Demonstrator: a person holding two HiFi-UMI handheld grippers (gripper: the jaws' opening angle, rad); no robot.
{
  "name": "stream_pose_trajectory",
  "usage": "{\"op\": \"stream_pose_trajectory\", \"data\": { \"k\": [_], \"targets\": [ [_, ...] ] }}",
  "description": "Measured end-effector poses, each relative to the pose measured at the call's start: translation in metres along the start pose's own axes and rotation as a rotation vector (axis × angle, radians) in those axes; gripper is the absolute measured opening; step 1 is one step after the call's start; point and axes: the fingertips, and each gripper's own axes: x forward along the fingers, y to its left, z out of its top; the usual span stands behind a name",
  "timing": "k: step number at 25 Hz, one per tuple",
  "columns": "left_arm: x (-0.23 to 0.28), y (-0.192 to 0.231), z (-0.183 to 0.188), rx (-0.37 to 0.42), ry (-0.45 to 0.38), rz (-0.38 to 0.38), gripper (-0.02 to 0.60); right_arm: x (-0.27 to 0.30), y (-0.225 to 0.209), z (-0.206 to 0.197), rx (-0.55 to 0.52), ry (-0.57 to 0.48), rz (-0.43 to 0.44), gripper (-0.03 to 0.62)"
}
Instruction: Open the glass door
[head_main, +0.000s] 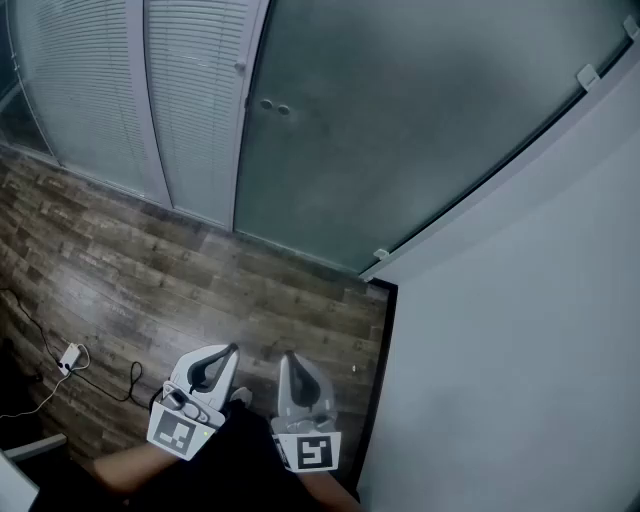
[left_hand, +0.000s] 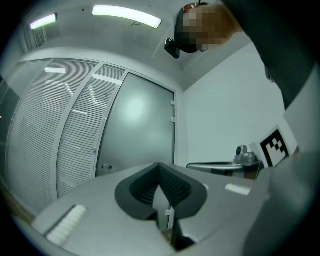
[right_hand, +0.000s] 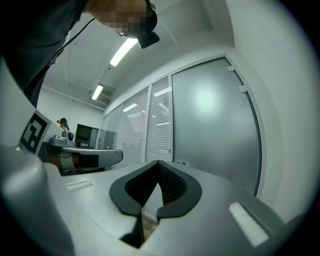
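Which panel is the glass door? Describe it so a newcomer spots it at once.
Start at the white wall on the head view's right; the glass door is the large panel directly beside it. Panels to its left have slatted blinds; the door alone is plain frosted glass, with two small round fittings near its left edge.

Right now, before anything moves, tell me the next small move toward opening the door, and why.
Probably carry the left gripper forward toward the two round fittings at the left edge of the door. It and the right gripper are shut, empty and held low, well short of the glass. The hinge clips sit on the right edge, so the left edge looks like the side that swings.
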Motion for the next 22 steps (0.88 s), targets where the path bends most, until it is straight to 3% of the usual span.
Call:
{"op": "stream_pose_trajectory", "data": {
  "k": [8, 22],
  "targets": [
    [-0.008, 0.004, -0.003, -0.016, -0.005, 0.041, 0.000, -0.005, -0.001, -0.010, 0.031, 0.013, 0.031, 0.000],
    [-0.018, -0.002, -0.006, 0.046, -0.004, 0.069, 0.000, -0.021, -0.012, -0.015, 0.070, -0.005, 0.010, 0.002]
  ]
}}
